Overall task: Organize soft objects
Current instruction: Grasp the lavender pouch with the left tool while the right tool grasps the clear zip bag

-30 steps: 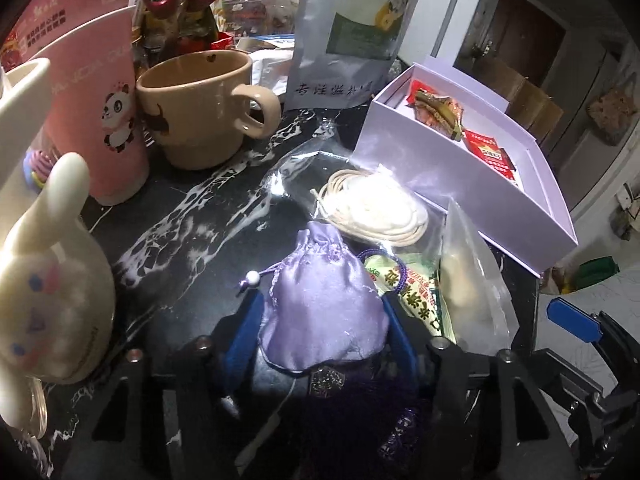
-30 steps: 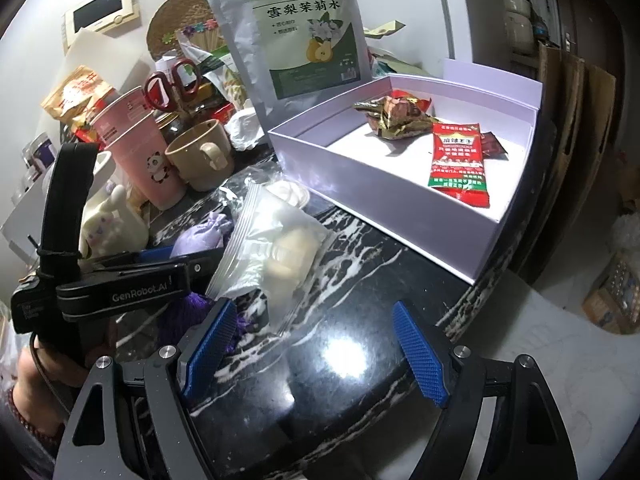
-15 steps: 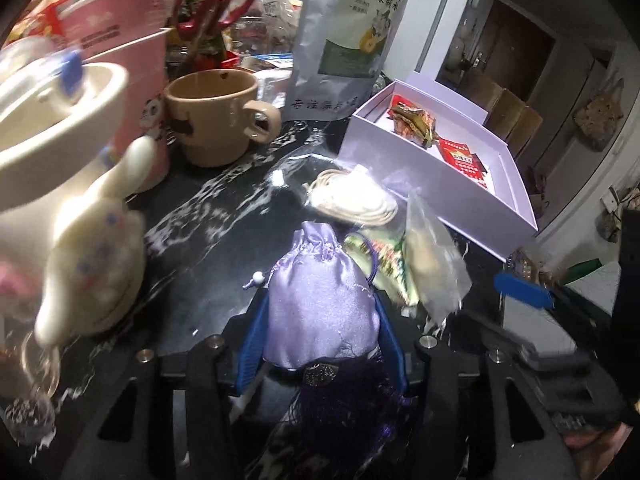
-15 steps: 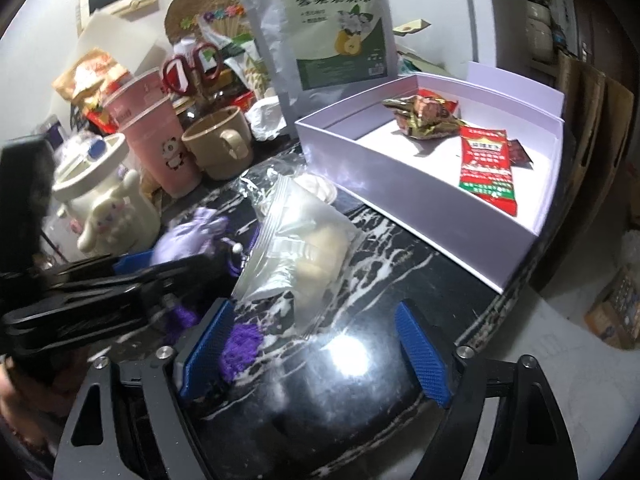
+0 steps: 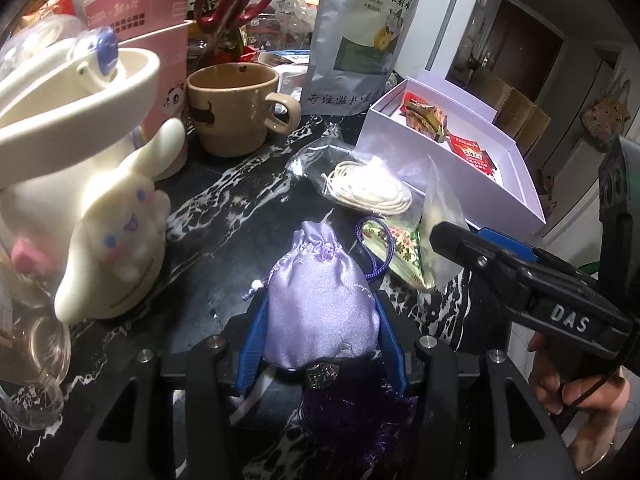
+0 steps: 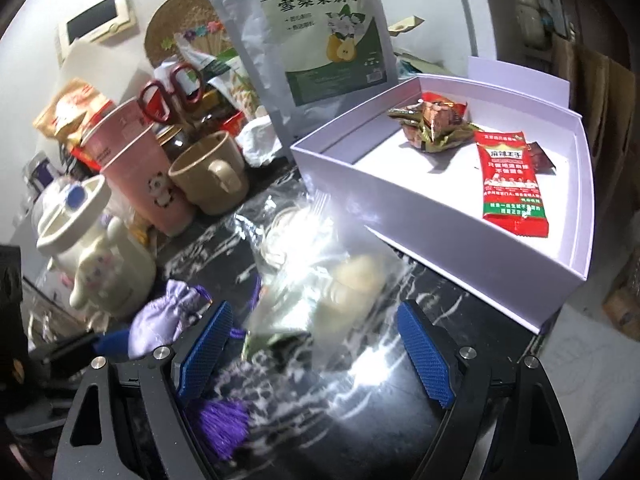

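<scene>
My lavender box sits at the table's far right edge, already holding three snack packets. Left to pack: the clear bag lying between my right fingers, which stand wide and touch nothing, the coiled-cord bag just behind it, and the lilac drawstring pouch, gripped by my left fingers near the table's front edge. Roughly half done, I'd judge.
</scene>
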